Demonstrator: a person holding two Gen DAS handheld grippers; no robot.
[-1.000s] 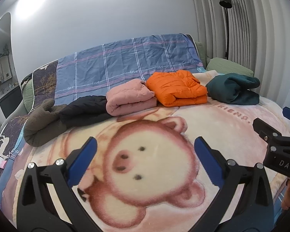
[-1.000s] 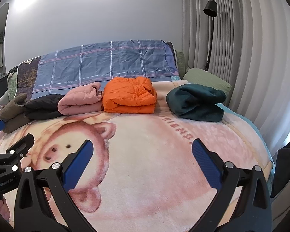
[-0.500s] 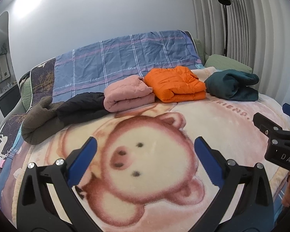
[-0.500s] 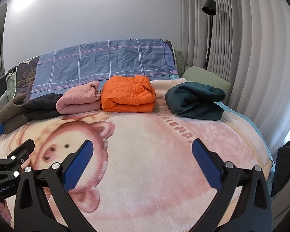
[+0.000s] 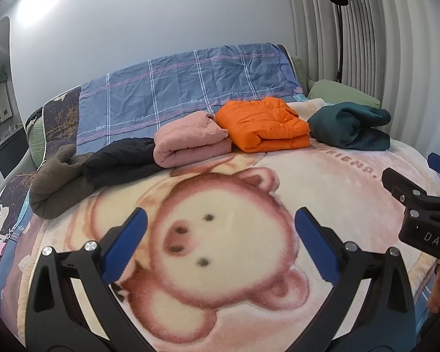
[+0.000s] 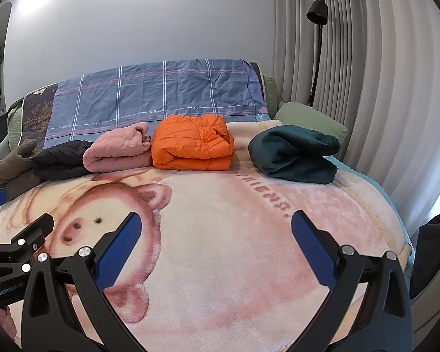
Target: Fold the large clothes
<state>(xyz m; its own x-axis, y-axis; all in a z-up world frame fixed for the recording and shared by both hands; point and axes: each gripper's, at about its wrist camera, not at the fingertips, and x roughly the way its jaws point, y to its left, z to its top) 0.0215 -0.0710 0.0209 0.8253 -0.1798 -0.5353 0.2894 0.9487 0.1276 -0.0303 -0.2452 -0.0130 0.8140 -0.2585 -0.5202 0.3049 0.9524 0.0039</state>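
Pig blanket (image 6: 220,249) reads "FRIEND"; plaid sheet (image 6: 161,96) repeats "love".

A bed (image 5: 352,182) under a pig-print blanket (image 5: 220,234) carries five folded garments (image 5: 264,126) in a row.

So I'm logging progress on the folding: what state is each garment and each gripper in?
Orange jacket: folded.
Pink garment: folded, touching the orange one.
Teal garment: loosely bundled, apart from the rest.
Black garment: folded low, beside the pink.
Brown garment: rumpled.
Left gripper: open, empty.
Right gripper: open, empty.
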